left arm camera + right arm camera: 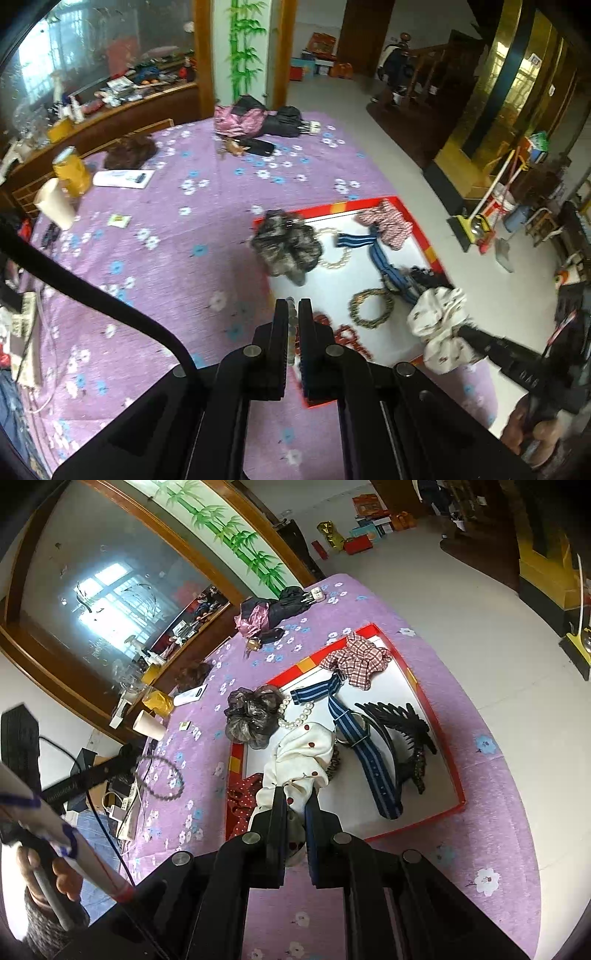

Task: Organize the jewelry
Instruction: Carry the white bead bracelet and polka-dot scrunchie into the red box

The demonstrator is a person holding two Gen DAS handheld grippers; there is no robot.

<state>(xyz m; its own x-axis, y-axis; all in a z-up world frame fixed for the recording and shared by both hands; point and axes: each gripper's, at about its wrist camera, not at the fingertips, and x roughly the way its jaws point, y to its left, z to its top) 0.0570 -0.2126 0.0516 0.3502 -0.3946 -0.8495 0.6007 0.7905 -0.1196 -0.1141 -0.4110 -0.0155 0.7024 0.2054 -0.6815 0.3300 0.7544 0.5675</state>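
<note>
A round table covered with a purple cloth (424, 853) printed with small flowers stands in a room with a pale tiled floor, and behind it there is a large mirror and a wall panel painted with green bamboo. On the cloth lies a shallow red-edged tray (458, 794) with a white bottom. The right gripper (297, 799) is closed on a white scrunchie with red dots (306, 753), which hangs in front of its fingers over the near-left part of the tray. The left gripper (294, 304) is clamped on a string of dark beads (162, 779); in the right wrist view the beads hang as a loop from its tip, over the cloth to the left of the tray. Inside the tray a blue striped strap (365, 753) lies with its long axis going from the far left corner toward the near right edge, with a metal buckle about in the middle. Just to the right of it is a black hair clip (402, 734) with long teeth that point away to the right. A pearl bracelet (295, 716) lies near the far left side, partly under a grey-brown scrunchie (251, 712) which sits over the tray's edge. A red checked scrunchie (358, 661) rests in the far corner. A red dotted scrunchie (240, 805) lies at the near-left corner.
</note>
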